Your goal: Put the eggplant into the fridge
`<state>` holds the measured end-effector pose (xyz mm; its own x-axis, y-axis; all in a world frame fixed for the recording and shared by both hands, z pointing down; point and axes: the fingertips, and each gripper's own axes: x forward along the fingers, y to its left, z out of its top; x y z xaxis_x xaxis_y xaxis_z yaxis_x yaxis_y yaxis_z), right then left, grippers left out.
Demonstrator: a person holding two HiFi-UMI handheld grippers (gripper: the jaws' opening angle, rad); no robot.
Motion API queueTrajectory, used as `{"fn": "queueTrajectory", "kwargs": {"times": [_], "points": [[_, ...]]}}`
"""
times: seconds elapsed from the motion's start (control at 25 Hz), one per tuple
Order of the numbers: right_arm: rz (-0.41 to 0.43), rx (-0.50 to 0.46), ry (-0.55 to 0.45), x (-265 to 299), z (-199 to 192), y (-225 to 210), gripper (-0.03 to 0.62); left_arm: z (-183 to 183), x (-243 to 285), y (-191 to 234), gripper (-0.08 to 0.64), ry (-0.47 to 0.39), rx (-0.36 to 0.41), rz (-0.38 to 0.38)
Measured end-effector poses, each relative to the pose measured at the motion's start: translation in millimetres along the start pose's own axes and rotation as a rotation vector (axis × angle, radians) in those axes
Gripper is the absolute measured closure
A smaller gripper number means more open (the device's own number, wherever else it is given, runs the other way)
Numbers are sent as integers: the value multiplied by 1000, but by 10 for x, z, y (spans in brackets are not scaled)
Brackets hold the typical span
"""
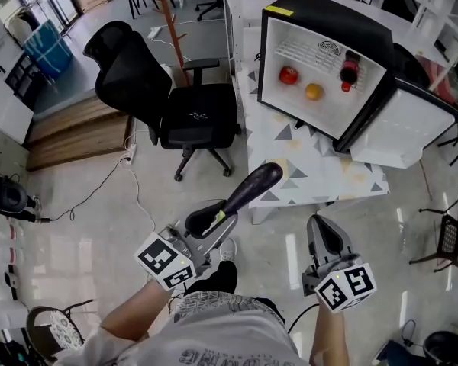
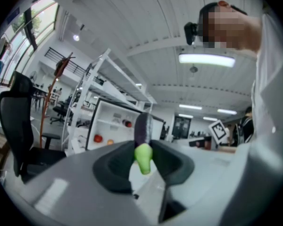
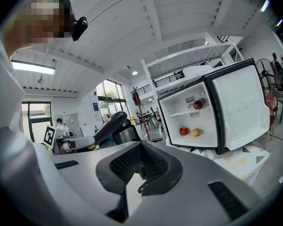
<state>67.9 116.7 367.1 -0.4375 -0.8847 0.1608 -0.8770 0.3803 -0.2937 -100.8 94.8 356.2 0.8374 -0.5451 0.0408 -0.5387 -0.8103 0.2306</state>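
Observation:
A long dark purple eggplant (image 1: 253,191) with a green stem (image 2: 143,158) sticks forward out of my left gripper (image 1: 206,222), which is shut on its stem end. In the left gripper view the eggplant (image 2: 143,128) points toward the small black fridge (image 2: 114,125). The fridge (image 1: 332,23) stands open on a table, with its white door (image 1: 408,128) swung to the right. My right gripper (image 1: 323,233) hangs beside the left one with its jaws together and nothing in them, and in its own view the right gripper (image 3: 140,173) faces the open fridge (image 3: 188,121).
Inside the fridge are a red tomato (image 1: 288,75), an orange fruit (image 1: 313,91) and a dark bottle (image 1: 349,71). The table (image 1: 320,175) has a triangle-patterned cloth. A black office chair (image 1: 172,101) stands left of it. A cable (image 1: 99,185) lies on the floor.

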Motion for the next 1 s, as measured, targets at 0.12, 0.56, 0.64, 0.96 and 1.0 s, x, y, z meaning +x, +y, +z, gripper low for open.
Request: {"fn": "queueTrajectory", "kwargs": {"times": [0.12, 0.56, 0.64, 0.96, 1.0], "points": [[-6, 4, 7, 211, 34, -37, 589, 28, 84, 208, 440, 7, -10, -3], [-37, 7, 23, 947, 187, -108, 589, 169, 319, 960, 440, 23, -32, -26], [-45, 6, 21, 1062, 224, -104, 589, 211, 349, 1078, 440, 21, -32, -35], [-66, -7, 1, 1433, 359, -108, 589, 350, 463, 1473, 440, 12, -18, -56], [-66, -8, 3, 1470, 365, -110, 589, 365, 471, 1508, 440, 10, -17, -56]]}}
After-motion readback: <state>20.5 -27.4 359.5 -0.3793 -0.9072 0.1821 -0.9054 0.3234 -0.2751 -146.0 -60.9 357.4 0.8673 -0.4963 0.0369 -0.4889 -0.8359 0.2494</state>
